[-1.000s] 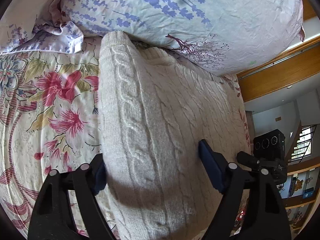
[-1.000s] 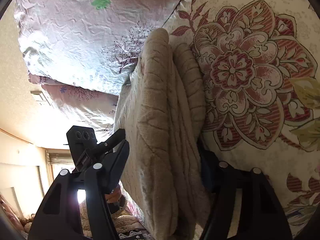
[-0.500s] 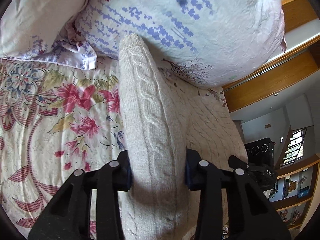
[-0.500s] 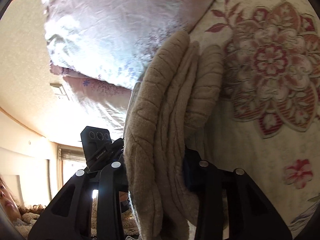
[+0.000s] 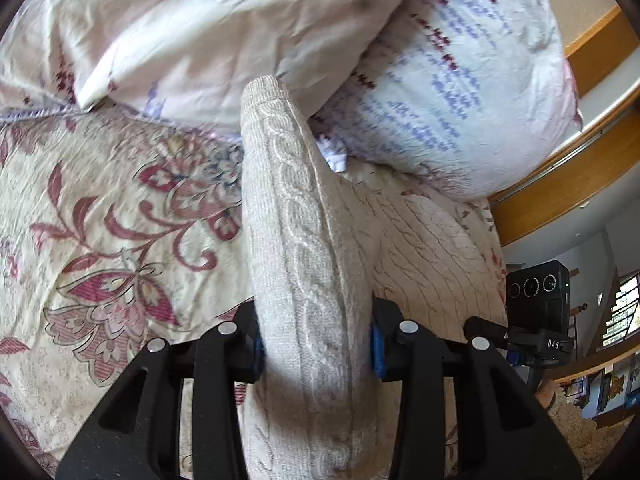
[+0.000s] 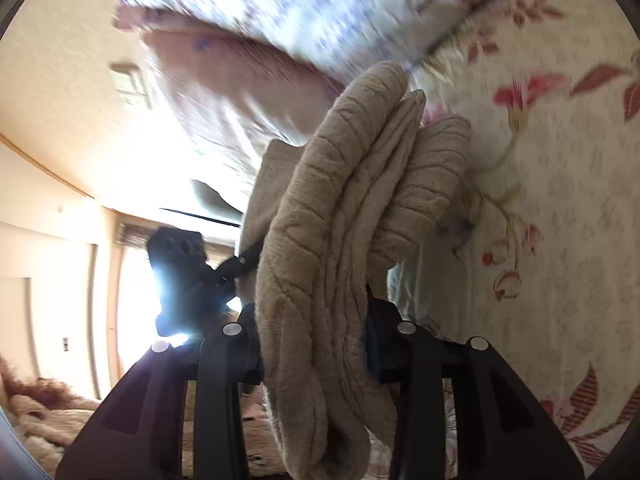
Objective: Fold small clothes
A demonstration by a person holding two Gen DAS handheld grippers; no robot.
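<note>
Sweater (image 5: 312, 320) hides both grippers' pads; pillows (image 6: 280, 20) are blurred.

Two grippers: the left gripper (image 5: 316, 348) and the right gripper (image 6: 314, 344), each clamped on one cable-knit sweater (image 5: 296, 264). Two pillows lie behind it: a pale pink pillow (image 5: 208, 28) and a blue-printed pillow (image 5: 460, 92). One floral bedspread (image 5: 100, 216) lies underneath.

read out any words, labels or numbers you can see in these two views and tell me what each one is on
"DAS" in white letters, cut off at its right end, on the black arm of the right claw's rig, seen from the left wrist camera.
Colourful items on the wooden shelf at the lower right of that view: too small to read.
Right wrist view: no readable text; the black camera box is backlit and blurred.
The beige cable-knit sweater shows no tag.
</note>
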